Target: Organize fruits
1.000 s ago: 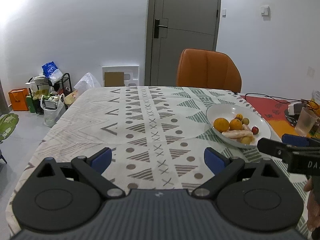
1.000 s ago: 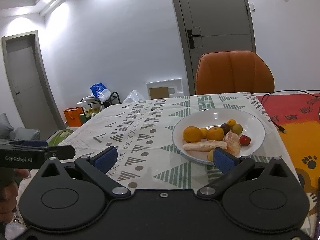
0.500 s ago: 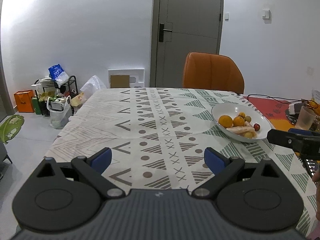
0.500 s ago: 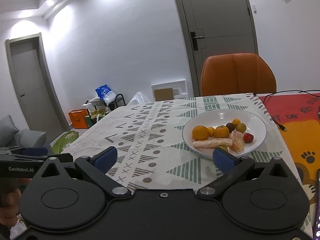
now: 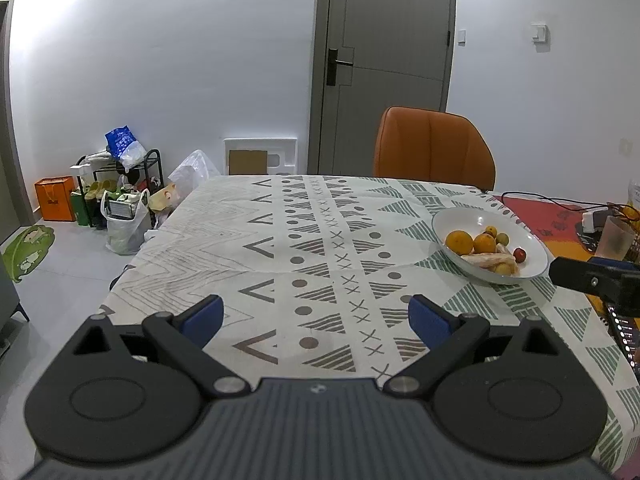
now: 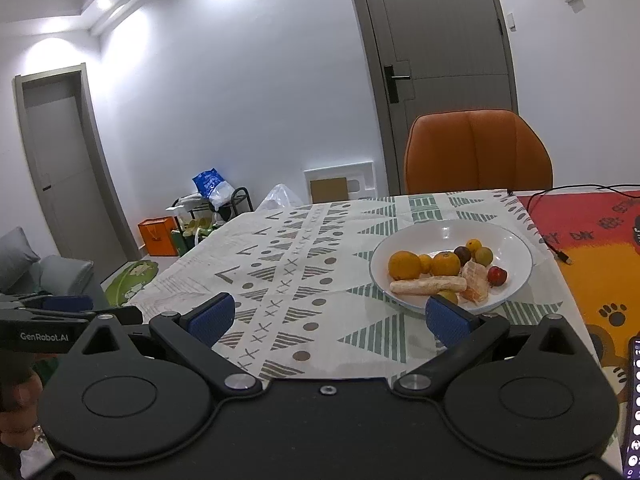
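Observation:
A white plate [image 6: 516,242] on the patterned tablecloth holds several fruits: two oranges [image 6: 404,265], small yellow and green ones, a dark plum [image 6: 463,254], a red one [image 6: 497,276] and peeled pieces [image 6: 428,285]. The plate also shows in the left wrist view [image 5: 460,220] at the right. My right gripper [image 6: 330,318] is open and empty, just short of the plate's near rim. My left gripper [image 5: 316,318] is open and empty over the cloth, left of the plate.
An orange chair [image 5: 432,146] stands at the table's far side. A red-orange mat [image 6: 600,240] with a cable lies right of the plate. A plastic cup [image 5: 618,238] and a phone [image 6: 634,400] are at the right. Bags and a rack [image 5: 120,184] sit on the floor.
Both grippers have pulled back and risen from the table; the plate looks farther away. Both stay open.

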{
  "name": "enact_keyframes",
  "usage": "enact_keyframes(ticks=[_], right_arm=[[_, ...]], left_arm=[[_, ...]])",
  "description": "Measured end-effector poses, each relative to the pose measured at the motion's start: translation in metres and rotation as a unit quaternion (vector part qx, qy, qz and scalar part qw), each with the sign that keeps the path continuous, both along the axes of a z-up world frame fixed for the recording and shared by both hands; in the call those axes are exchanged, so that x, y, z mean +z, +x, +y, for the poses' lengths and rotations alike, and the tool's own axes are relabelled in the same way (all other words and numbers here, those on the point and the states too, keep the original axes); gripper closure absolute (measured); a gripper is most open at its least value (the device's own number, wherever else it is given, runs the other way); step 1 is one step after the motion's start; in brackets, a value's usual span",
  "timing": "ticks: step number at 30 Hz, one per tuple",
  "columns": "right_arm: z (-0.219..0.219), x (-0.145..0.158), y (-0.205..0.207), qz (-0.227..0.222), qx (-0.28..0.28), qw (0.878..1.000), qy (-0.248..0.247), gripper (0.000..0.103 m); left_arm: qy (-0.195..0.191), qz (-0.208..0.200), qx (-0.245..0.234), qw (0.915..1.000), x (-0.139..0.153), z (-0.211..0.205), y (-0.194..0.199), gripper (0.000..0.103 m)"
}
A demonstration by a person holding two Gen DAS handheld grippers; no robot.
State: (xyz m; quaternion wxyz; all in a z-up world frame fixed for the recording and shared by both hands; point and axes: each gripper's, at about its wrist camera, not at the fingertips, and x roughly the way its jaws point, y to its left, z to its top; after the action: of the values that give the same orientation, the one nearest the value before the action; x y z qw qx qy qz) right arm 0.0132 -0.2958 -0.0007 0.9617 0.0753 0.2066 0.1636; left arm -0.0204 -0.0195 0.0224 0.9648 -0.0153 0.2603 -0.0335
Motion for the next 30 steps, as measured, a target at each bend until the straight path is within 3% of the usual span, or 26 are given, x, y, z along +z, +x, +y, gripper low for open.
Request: enact_keyframes(ticks=[30], right_arm=[[0.0052, -0.0031, -0.0004, 0.002, 0.009, 1.000, -0.004, 0.000]], left_arm=[[-0.003, 0.000, 0.004, 1.0000, 0.0033, 0.0042, -0.0012, 0.005]])
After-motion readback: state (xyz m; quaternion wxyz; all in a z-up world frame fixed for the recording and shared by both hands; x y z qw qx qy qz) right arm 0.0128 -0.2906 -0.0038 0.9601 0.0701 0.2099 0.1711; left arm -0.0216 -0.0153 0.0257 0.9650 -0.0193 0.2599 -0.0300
